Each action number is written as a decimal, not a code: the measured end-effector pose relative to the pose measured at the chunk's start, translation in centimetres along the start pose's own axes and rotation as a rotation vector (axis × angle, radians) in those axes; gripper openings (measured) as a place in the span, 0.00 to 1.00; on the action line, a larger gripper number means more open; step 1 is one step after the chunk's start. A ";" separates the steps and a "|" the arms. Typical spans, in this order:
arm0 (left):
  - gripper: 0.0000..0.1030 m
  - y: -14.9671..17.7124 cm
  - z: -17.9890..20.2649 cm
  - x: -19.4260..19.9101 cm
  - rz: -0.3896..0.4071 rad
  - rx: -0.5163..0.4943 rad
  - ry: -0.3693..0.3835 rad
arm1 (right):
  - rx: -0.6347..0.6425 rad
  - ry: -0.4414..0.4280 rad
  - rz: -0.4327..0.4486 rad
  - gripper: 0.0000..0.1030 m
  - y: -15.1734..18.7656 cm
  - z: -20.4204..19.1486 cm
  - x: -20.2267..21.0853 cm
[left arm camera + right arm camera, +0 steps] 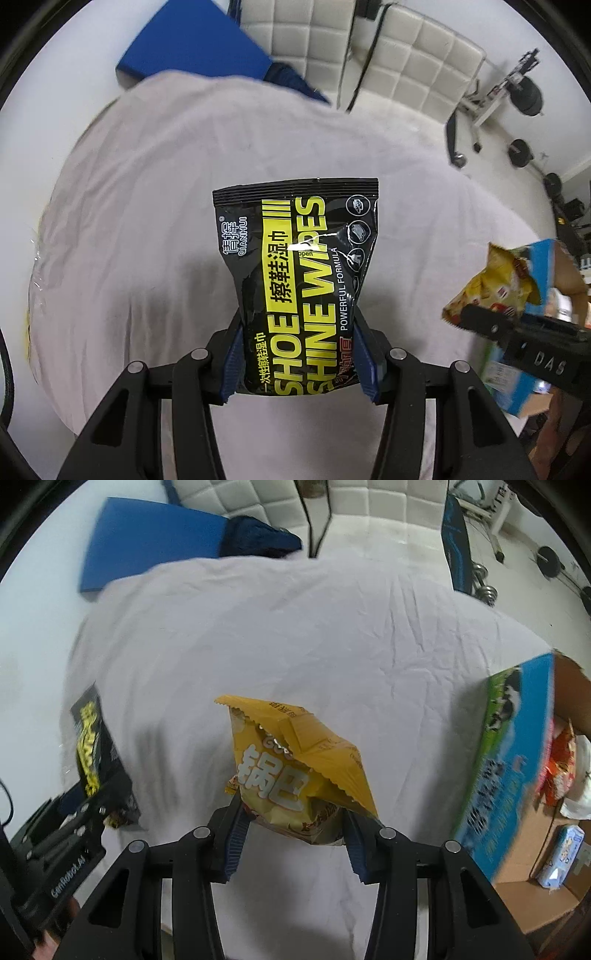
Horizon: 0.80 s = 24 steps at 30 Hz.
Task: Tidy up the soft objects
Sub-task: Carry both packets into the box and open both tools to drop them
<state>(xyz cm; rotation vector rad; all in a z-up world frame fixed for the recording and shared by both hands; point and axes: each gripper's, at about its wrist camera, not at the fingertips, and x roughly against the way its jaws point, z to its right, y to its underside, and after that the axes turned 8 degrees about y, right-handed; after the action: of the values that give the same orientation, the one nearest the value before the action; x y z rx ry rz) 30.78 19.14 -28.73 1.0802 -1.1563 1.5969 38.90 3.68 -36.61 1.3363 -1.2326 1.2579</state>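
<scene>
My left gripper (pixel 299 350) is shut on a black and yellow pack of shoe shine wipes (pixel 295 258), which hangs above the white cloth (pixel 147 184). In the right wrist view the same pack (pixel 98 760) shows at the left edge. My right gripper (pixel 291 830) is shut on a yellow snack bag (pixel 291 764), held above the cloth with its top flap folded over. That snack bag (pixel 491 288) also appears at the right of the left wrist view, with the right gripper's body below it.
An open cardboard box (pixel 517 768) with blue and green sides stands at the right and holds several small packs. A blue pad (pixel 155 542) and a dark blue cloth (pixel 258 535) lie beyond the white cloth. White padded chairs (pixel 406 55) stand behind.
</scene>
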 end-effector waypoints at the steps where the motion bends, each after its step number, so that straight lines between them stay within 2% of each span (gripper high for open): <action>1: 0.47 0.2 0.6 1.1 0.014 -0.006 0.013 | 0.007 -0.012 0.014 0.47 0.7 0.2 1.2; 3: 0.47 0.5 1.3 2.4 0.036 -0.023 0.031 | 0.014 -0.026 0.033 0.47 1.2 1.1 2.8; 9: 0.47 1.8 5.2 7.0 0.104 -0.097 0.099 | -0.006 -0.067 0.095 0.47 5.8 4.5 7.7; 15: 0.47 3.6 10.4 9.5 0.126 -0.184 0.166 | -0.062 -0.073 0.147 0.47 9.7 9.6 11.8; 24: 0.47 5.9 19.3 8.8 0.083 -0.301 0.248 | -0.163 -0.037 0.175 0.47 15.7 19.0 15.4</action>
<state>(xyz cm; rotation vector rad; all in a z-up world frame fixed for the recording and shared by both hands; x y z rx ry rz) 25.90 0.60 -17.86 0.6291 -1.2350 1.5104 25.02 -17.98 -23.10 1.1584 -1.4714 1.2282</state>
